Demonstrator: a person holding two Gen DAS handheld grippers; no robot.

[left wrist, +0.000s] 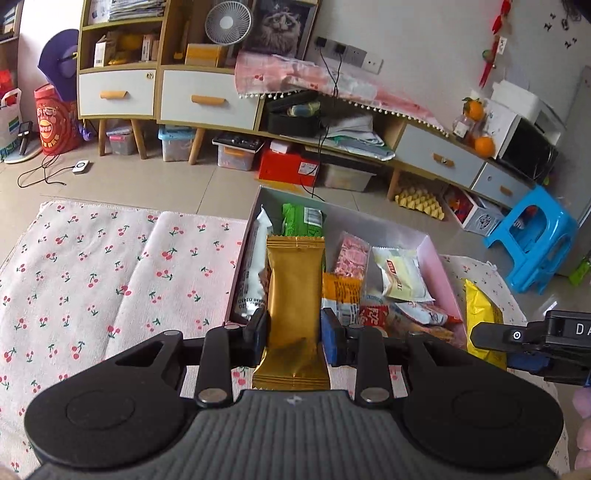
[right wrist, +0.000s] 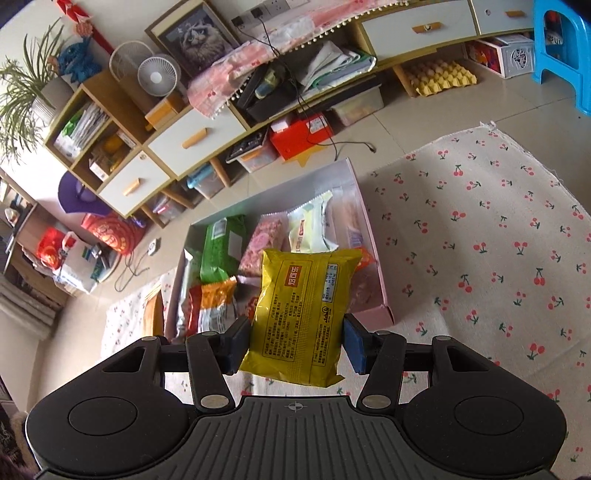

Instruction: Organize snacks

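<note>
1. While clamped by left gripper (left wrist: pixel 294 334): plain gold foil snack bar wrapper (left wrist: pixel 294 291), unlabelled, above near edge of pink cardboard box (left wrist: pixel 439 266).
2. Clamped by right gripper (right wrist: pixel 295 341): yellow plastic snack packet (right wrist: pixel 304 314), red label, Chinese print, over box's near end.
3. Lying inside box: green packet (left wrist: pixel 303 219), white packet (left wrist: pixel 400 275).

A pale beige tiled floor (left wrist: pixel 155 184) runs to a white wall (left wrist: pixel 406 44). Along the wall stands a long wooden cabinet with white drawers and orange handles (left wrist: pixel 207 99), a small white round fan (left wrist: pixel 228 22) and a framed cat picture (left wrist: pixel 282 26) on top. A bright blue plastic stool (left wrist: pixel 532 236) sits near its right end.
</note>
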